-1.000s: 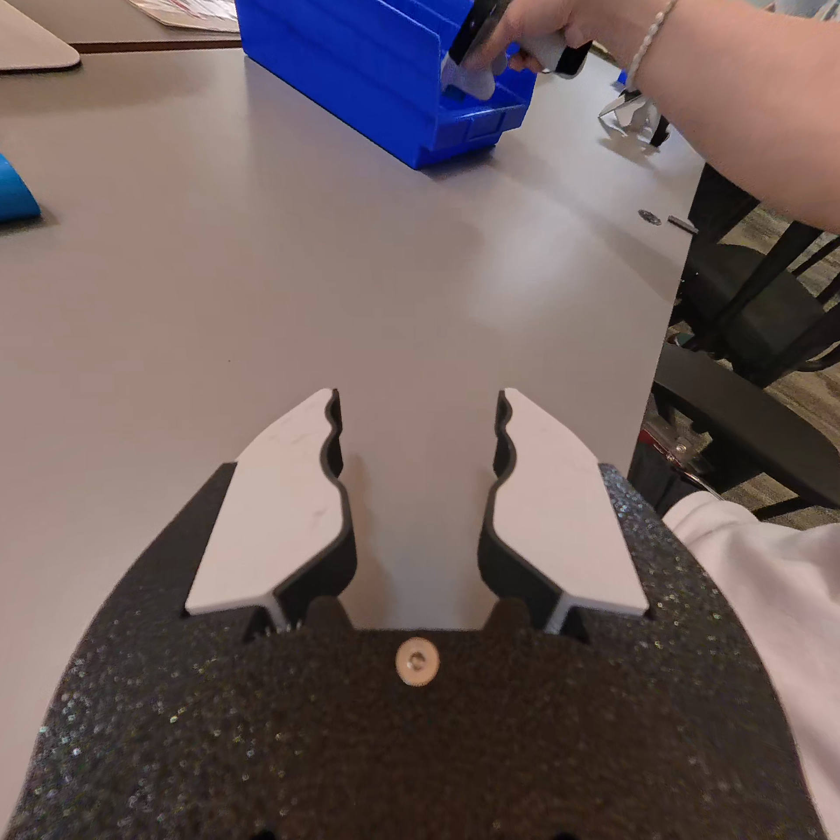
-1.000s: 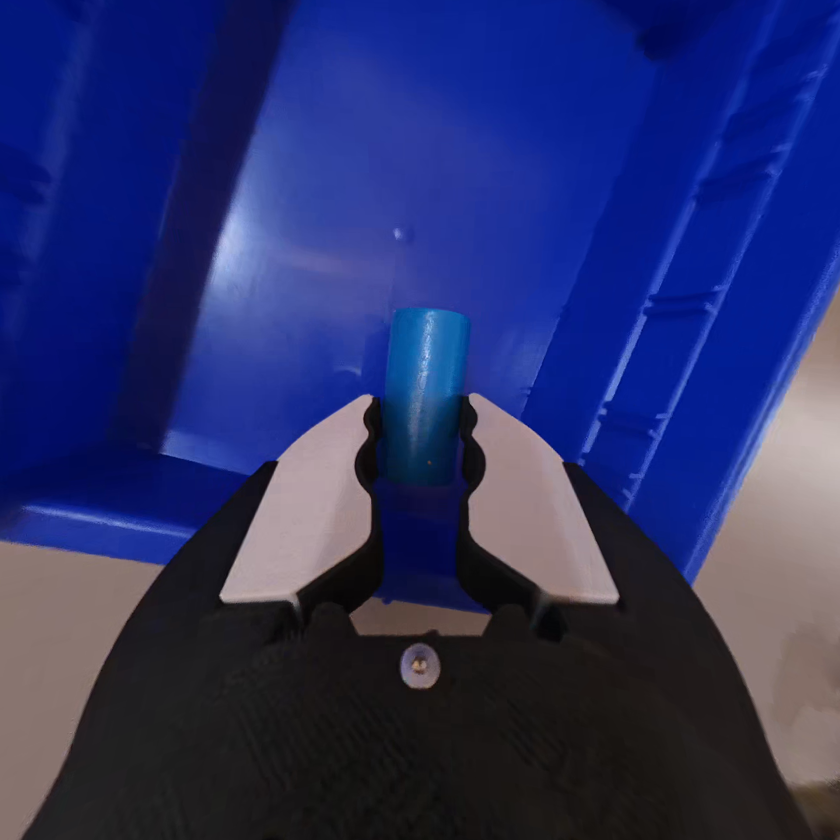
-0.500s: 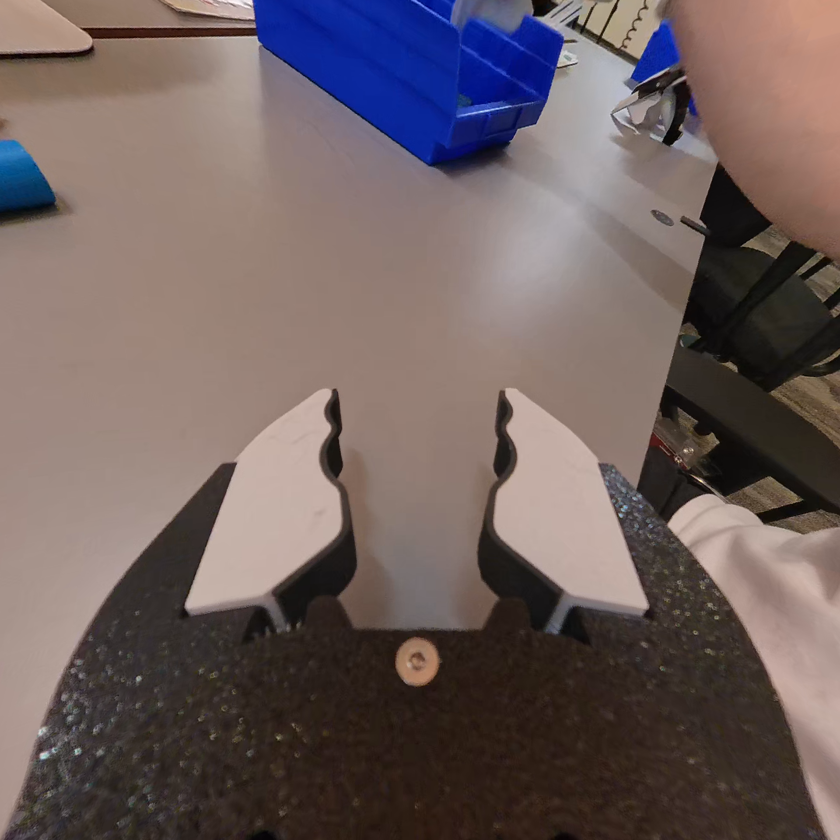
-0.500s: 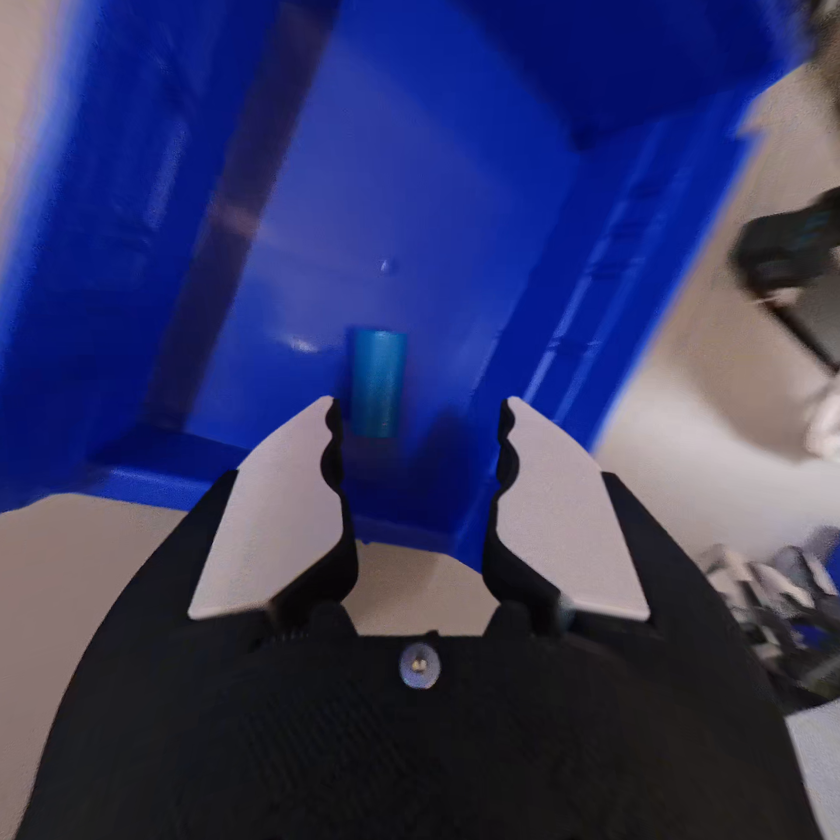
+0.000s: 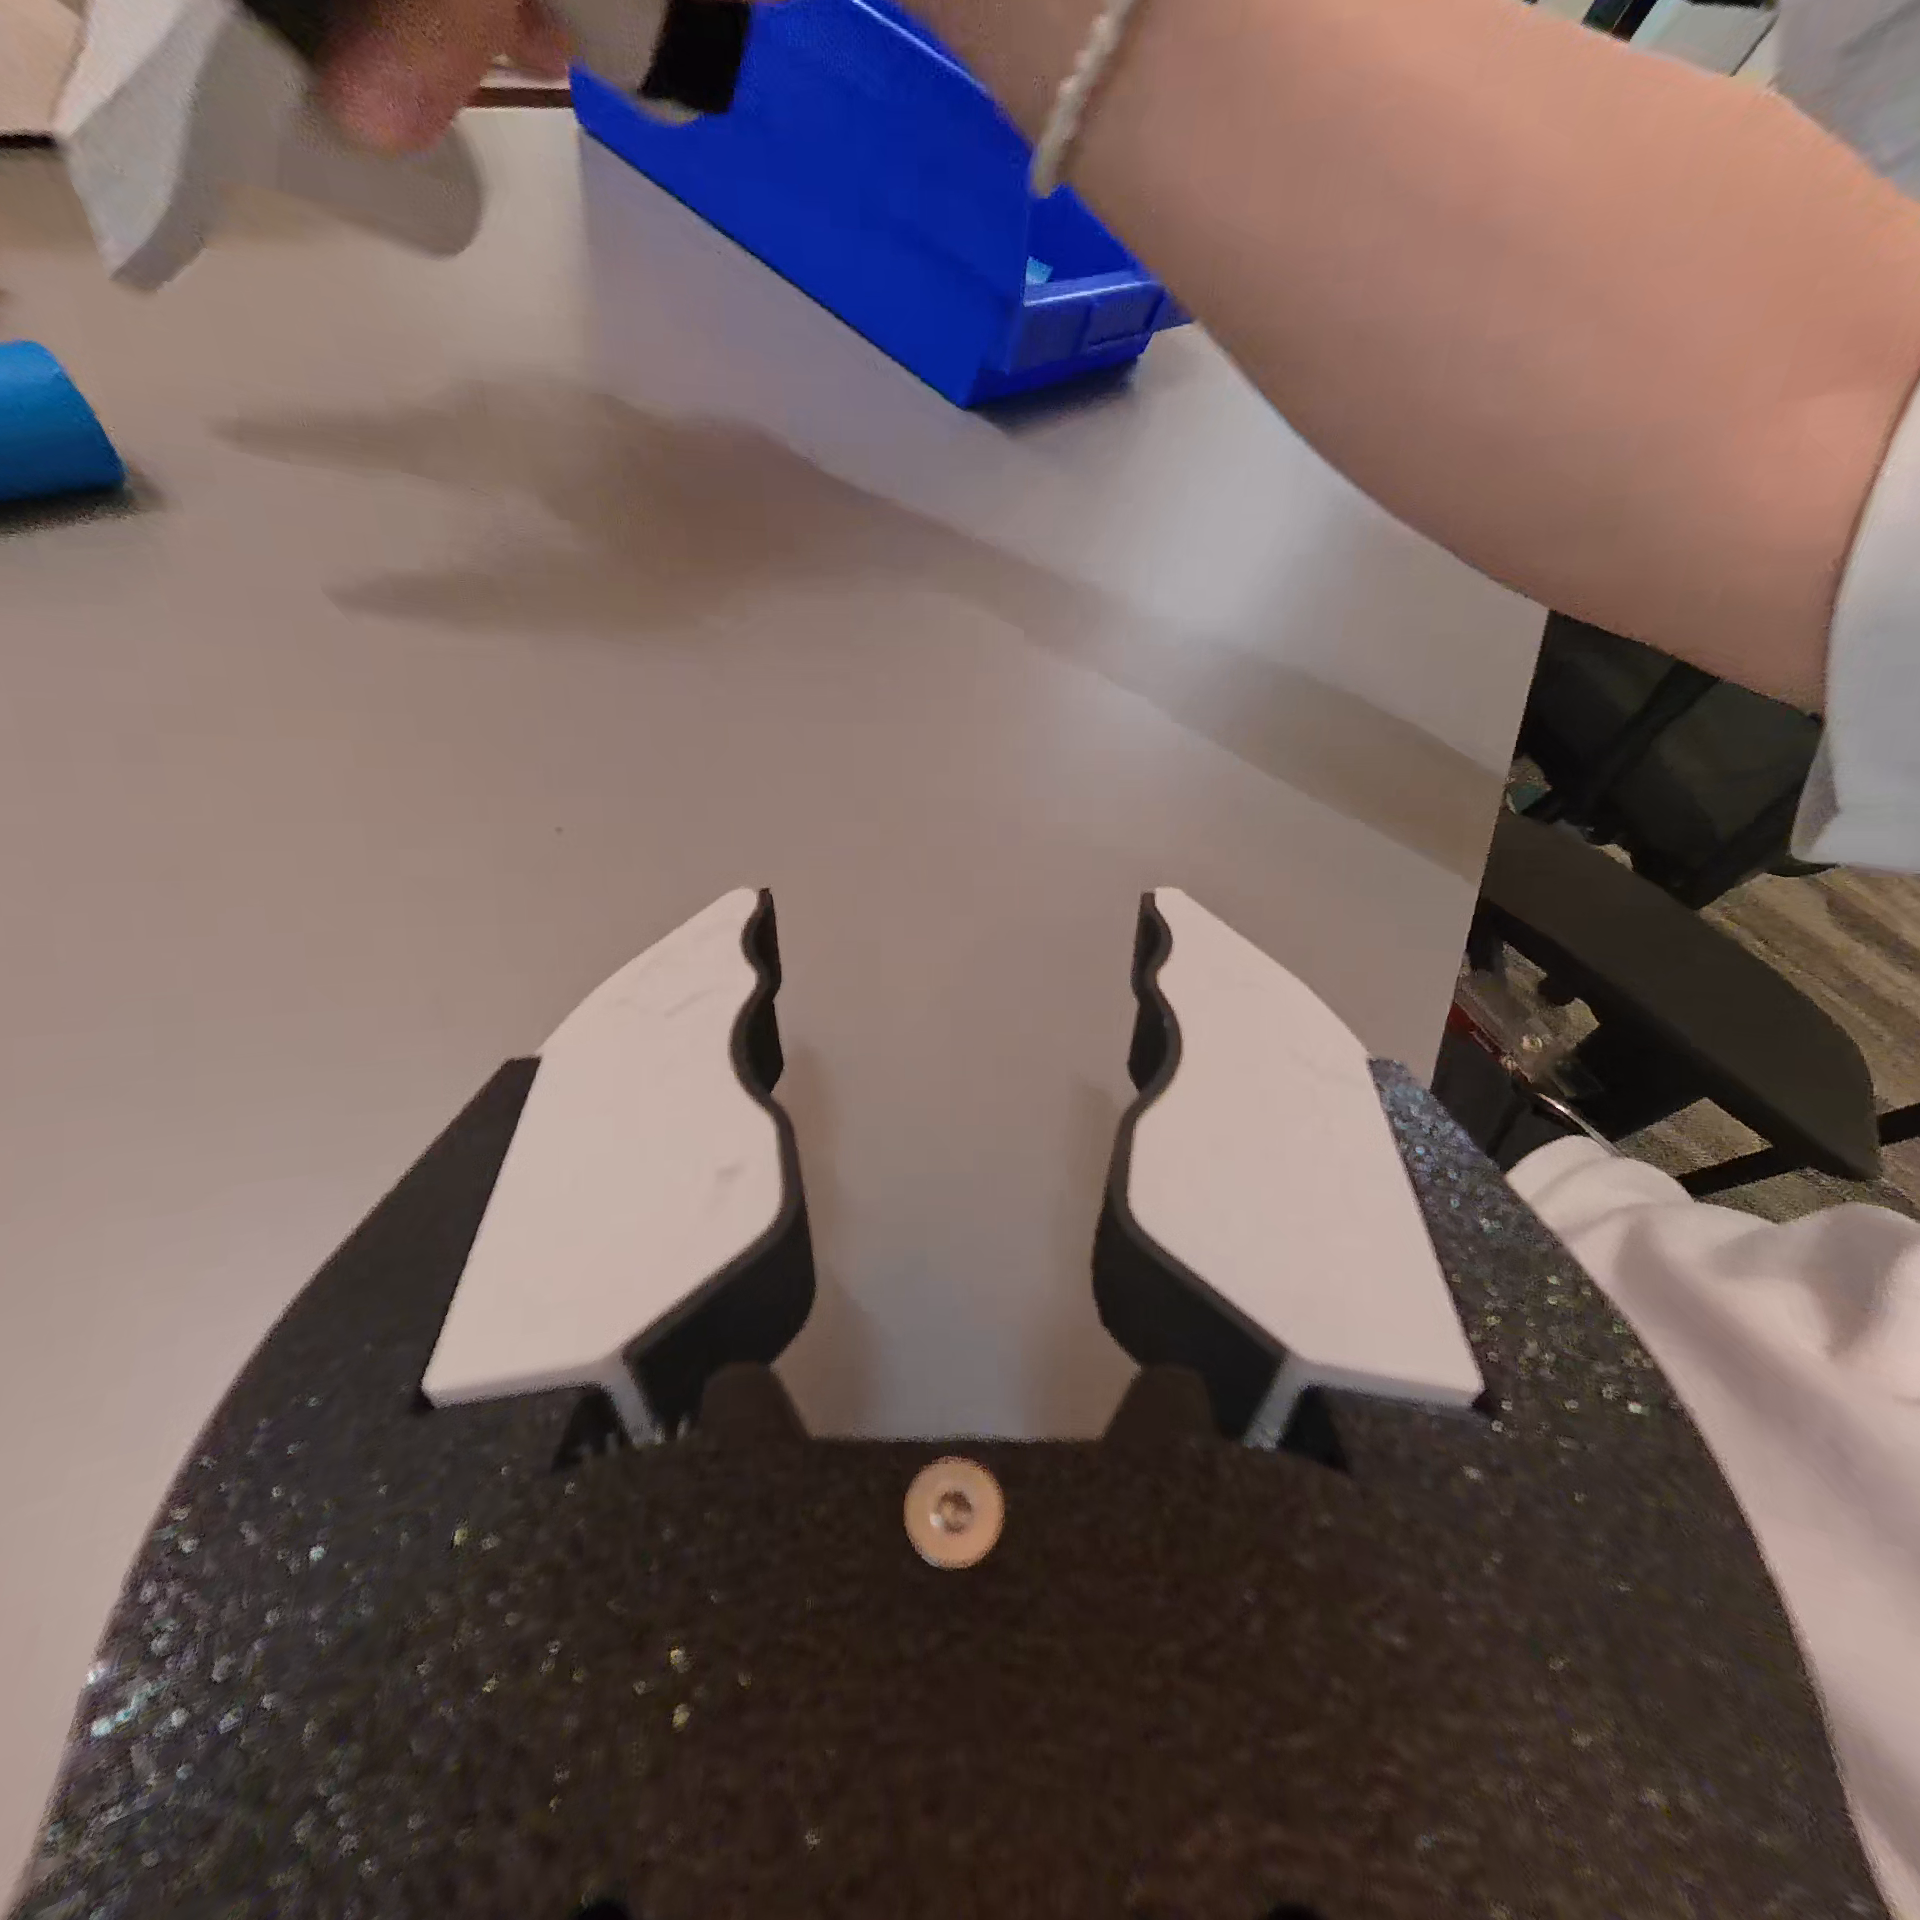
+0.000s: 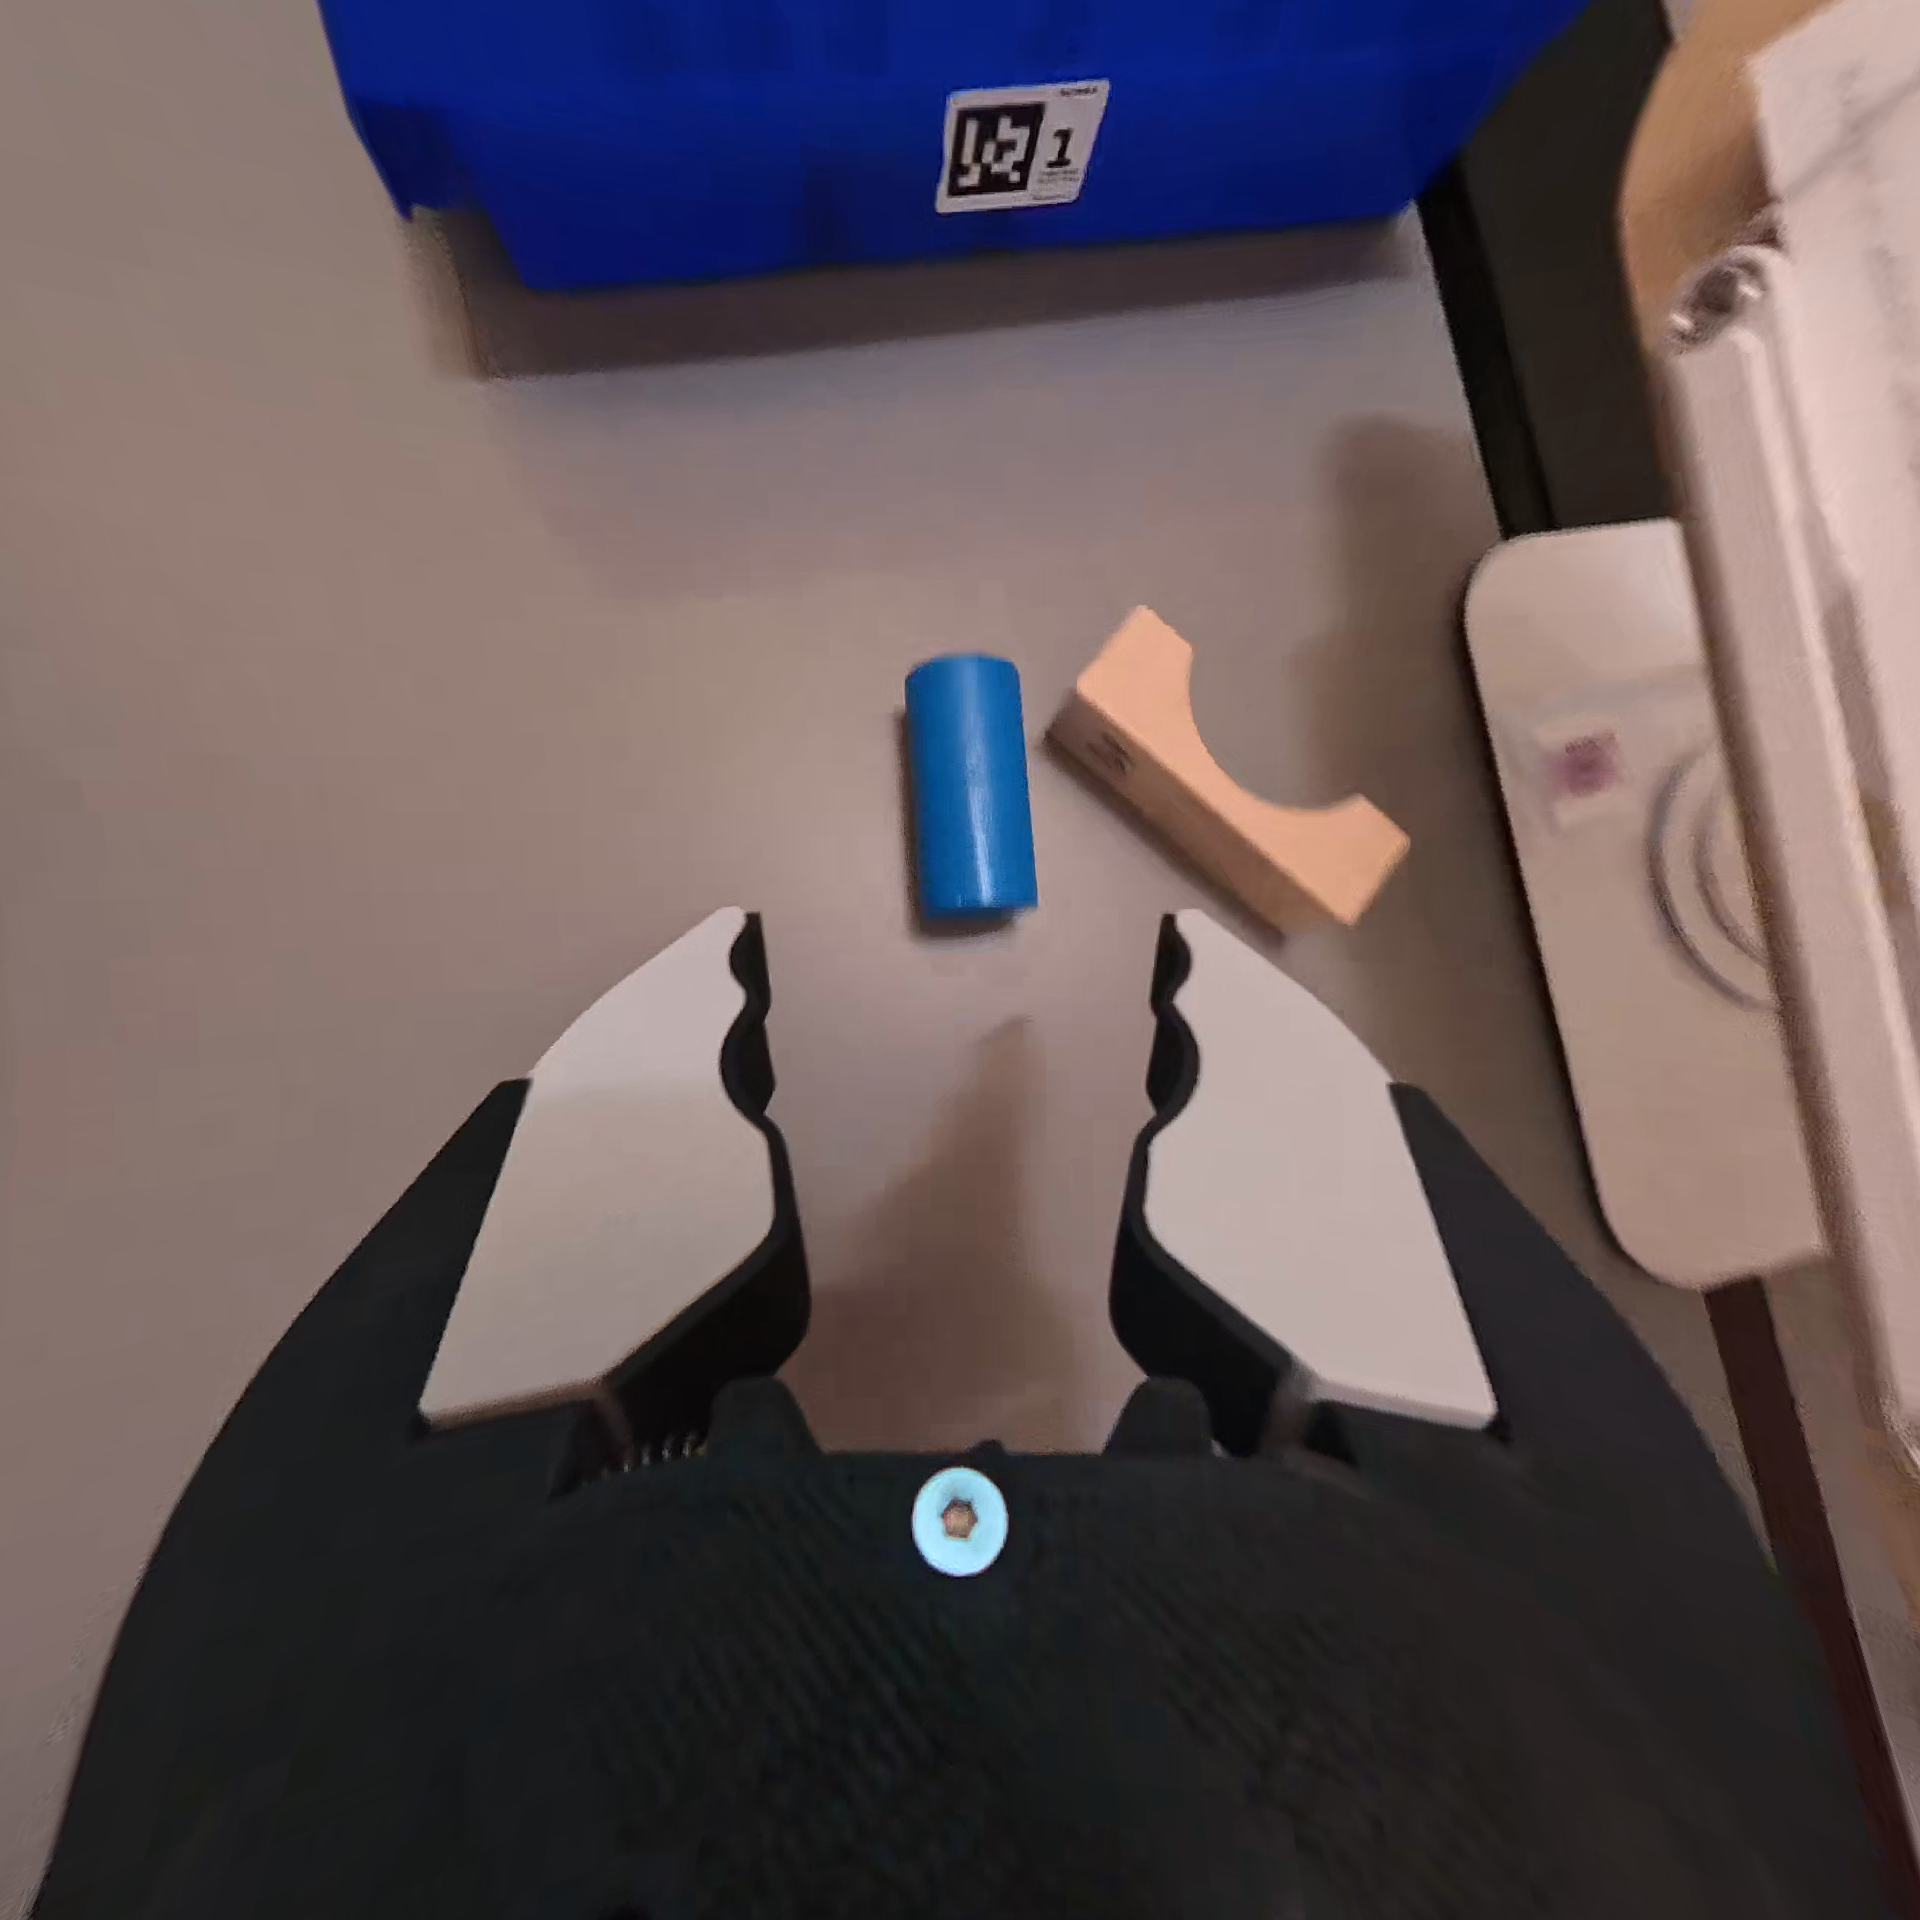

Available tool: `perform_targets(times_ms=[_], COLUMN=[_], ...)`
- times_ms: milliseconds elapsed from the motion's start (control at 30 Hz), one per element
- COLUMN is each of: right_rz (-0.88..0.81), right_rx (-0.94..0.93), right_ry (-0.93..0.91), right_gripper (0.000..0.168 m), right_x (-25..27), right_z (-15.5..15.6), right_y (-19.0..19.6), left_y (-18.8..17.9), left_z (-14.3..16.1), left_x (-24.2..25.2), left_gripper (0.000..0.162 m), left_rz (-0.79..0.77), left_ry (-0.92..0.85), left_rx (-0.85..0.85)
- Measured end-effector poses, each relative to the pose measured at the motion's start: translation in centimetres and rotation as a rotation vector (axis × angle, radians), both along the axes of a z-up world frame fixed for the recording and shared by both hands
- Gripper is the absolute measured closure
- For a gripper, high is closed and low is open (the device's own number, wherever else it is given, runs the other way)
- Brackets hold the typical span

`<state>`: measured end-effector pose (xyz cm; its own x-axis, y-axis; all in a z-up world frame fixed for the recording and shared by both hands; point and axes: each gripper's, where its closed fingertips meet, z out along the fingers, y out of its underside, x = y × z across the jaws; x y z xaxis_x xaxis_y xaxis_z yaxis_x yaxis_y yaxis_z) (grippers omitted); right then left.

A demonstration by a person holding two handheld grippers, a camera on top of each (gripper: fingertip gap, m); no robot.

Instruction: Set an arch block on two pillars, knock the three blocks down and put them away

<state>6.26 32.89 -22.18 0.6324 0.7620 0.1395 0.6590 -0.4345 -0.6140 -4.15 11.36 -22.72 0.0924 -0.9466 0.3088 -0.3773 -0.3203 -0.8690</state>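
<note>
My right gripper (image 6: 958,920) is open and empty, held above the grey table (image 6: 312,623). Just ahead of its fingertips a blue cylinder (image 6: 971,795) lies on its side. A tan wooden arch block (image 6: 1226,774) lies to the cylinder's right. A blue bin (image 6: 727,135) with a white square marker sticker stands beyond them. My left gripper (image 5: 954,904) is open and empty over bare table (image 5: 520,727). In the left wrist view the right gripper (image 5: 187,135) shows blurred at top left in a person's hand, with the blue bin (image 5: 862,197) behind the forearm.
A blue object (image 5: 47,426) lies at the left edge of the left wrist view. A white rounded pad (image 6: 1621,883) and a pale frame (image 6: 1829,520) stand at the right of the right wrist view. A black chair (image 5: 1683,997) sits past the table's right edge.
My right gripper let go of a blue cylinder inside the bin, opened, and swung left out of the bin to above another cylinder and the arch block. My left gripper stayed open and nearly still.
</note>
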Motion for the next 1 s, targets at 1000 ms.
perform_targets(times_ms=[1000], right_rz=[-0.578], right_rx=[0.17], right_ry=[0.124], right_gripper=[0.136], right_x=[16.2], right_z=[11.4], right_y=[-7.4], left_y=[1.2], left_z=[1.3], left_x=[-2.0], left_gripper=[0.097], left_rz=[0.067], left_ry=[-0.067], left_rx=[-0.024])
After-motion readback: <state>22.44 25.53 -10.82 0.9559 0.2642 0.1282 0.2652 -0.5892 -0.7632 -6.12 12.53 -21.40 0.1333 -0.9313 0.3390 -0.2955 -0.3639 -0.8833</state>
